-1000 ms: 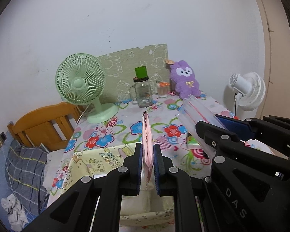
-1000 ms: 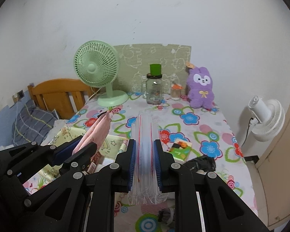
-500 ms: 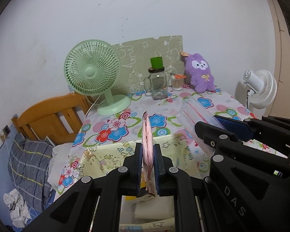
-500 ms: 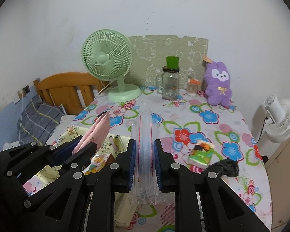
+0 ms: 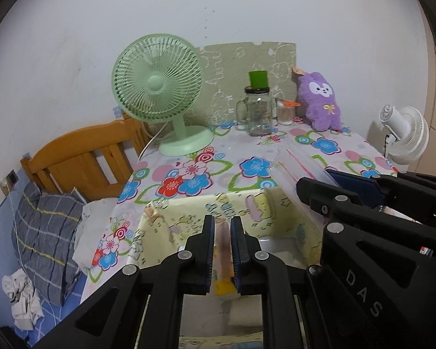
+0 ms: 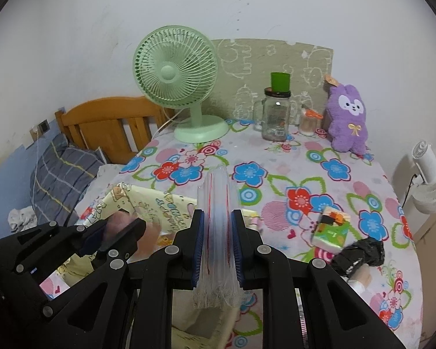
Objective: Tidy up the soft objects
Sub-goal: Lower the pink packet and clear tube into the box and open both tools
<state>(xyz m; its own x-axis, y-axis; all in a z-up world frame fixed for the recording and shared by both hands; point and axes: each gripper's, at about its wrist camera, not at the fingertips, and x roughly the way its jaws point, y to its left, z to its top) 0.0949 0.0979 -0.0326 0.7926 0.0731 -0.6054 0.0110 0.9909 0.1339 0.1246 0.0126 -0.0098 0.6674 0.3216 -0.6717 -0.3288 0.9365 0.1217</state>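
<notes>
While both tools work at the near table edge, stock reads:
Left gripper (image 5: pixel 222 226): black, blue-padded jaws pinching a thin pink packet (image 5: pixel 222 244), blurred, possibly soft plastic, over the fabric bin (image 5: pixel 186 218).
Right gripper (image 6: pixel 217 224): jaws pressed on a clear zip bag (image 6: pixel 216 203), crinkled, red seal lines, upright.
Fabric bin: pale yellow, cartoon print, square, near left.
Tablecloth (image 6: pixel 305 180): glossy floral.
Plush rabbit (image 6: pixel 348 116): purple, fuzzy, far right.
Desk fan (image 6: pixel 175 75): green, round grille, far.
Glass jar (image 6: pixel 276 116): clear, handled, far.
</notes>
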